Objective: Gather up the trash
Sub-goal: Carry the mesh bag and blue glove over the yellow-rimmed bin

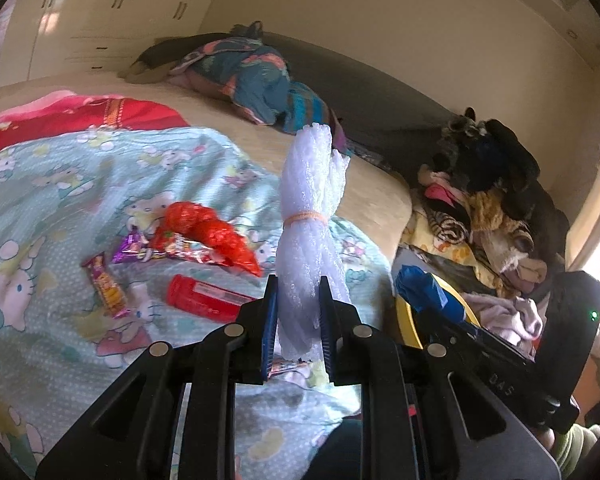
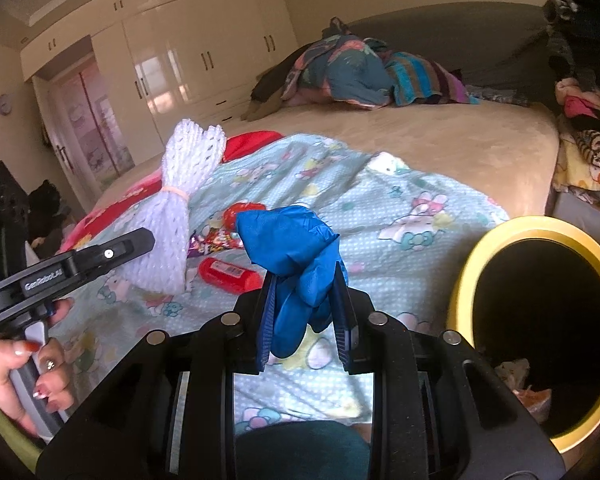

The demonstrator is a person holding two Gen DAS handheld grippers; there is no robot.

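My left gripper [image 1: 299, 292] is shut on a white foam net bundle [image 1: 312, 216] tied with an orange rubber band, held upright above the bed; it also shows in the right wrist view [image 2: 176, 208]. My right gripper [image 2: 305, 280] is shut on a crumpled blue glove [image 2: 296, 248], seen too in the left wrist view [image 1: 424, 288]. A yellow-rimmed trash bin [image 2: 464, 276] stands to the right of the right gripper, with some trash inside. On the blanket lie a red tube [image 1: 208, 298], a red mesh wrapper [image 1: 216, 236] and snack wrappers [image 1: 106, 284].
The bed carries a mint cartoon blanket [image 1: 60, 184], a red cloth [image 1: 100, 114] and a pile of bedding [image 2: 360, 72] at its head. Heaped clothes [image 1: 488, 208] sit right of the bed. White wardrobes [image 2: 180, 48] line the far wall.
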